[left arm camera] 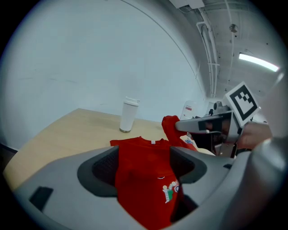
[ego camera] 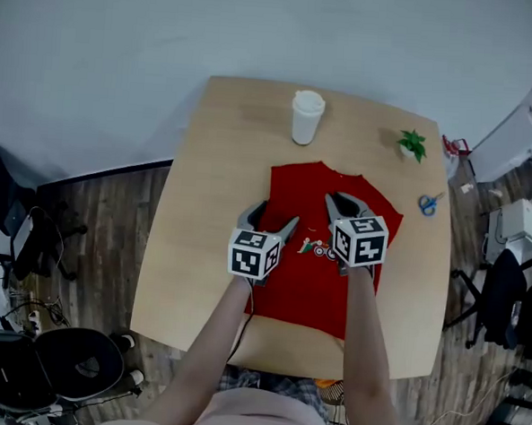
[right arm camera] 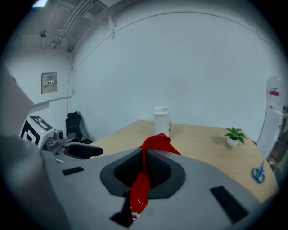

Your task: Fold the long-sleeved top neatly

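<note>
We are pinching a raised fold of the soft red long-sleeved top (ego camera: 313,255) with our right gripper (ego camera: 343,203), its jaws pressed together on the cloth. Our left gripper (ego camera: 275,218) is hovering with its jaws spread. The top is lying just nearer us than the white cylindrical tumbler (ego camera: 307,117), on a smooth pale wooden table (ego camera: 204,203) above a dark plank floor (ego camera: 105,206).

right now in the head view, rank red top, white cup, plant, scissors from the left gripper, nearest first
1. red top, under the left gripper
2. white cup, far edge
3. plant and scissors, right side: too close to call
</note>
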A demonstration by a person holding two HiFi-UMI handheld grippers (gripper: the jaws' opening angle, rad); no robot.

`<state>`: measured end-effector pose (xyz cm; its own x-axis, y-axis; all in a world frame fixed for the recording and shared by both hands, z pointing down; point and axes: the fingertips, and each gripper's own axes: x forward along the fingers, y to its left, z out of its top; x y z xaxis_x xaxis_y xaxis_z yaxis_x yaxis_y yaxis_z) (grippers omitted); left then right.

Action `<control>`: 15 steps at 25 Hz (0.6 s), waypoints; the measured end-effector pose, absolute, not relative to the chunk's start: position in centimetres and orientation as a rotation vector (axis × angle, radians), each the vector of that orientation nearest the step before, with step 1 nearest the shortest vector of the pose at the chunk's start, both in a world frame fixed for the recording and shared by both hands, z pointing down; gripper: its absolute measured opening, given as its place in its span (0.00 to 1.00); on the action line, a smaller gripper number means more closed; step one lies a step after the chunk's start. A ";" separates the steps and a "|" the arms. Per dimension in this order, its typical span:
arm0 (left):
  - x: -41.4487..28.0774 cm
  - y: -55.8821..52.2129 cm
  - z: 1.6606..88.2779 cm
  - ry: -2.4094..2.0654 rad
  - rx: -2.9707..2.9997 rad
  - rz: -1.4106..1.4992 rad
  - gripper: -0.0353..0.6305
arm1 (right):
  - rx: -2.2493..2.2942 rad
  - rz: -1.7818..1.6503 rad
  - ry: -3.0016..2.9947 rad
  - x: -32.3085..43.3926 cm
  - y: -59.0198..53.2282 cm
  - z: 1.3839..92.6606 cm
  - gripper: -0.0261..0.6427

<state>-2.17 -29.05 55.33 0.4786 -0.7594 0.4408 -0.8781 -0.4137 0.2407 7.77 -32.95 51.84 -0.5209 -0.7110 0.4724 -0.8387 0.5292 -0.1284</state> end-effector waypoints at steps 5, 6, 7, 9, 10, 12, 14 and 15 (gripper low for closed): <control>-5.8 -29.5 56.8 -1.386 2.243 0.367 0.56 | 1.164 0.518 -2.378 2.6 -34.3 56.1 0.08; -6.4 -29.5 57.0 -1.390 2.236 0.369 0.56 | 1.146 0.526 -2.374 1.7 -34.6 56.9 0.08; -6.9 -29.5 57.3 -1.393 2.230 0.371 0.56 | 1.130 0.532 -2.369 0.8 -34.8 57.6 0.08; -8.0 -29.3 57.7 -1.400 2.218 0.376 0.56 | 1.104 0.536 -2.352 -0.7 -35.1 59.0 0.09; -8.5 -29.1 57.9 -1.404 2.211 0.378 0.56 | 1.093 0.537 -2.336 -1.3 -35.2 59.7 0.09; -9.5 -29.0 58.2 -1.412 2.197 0.381 0.56 | 1.079 0.544 -2.301 -2.0 -35.5 61.1 0.09; -10.4 -28.9 58.5 -1.419 2.186 0.384 0.56 | 1.082 0.563 -2.280 -2.3 -35.7 61.9 0.09; -10.8 -28.9 58.6 -1.422 2.182 0.385 0.56 | 1.087 0.578 -2.278 -2.4 -35.8 62.1 0.10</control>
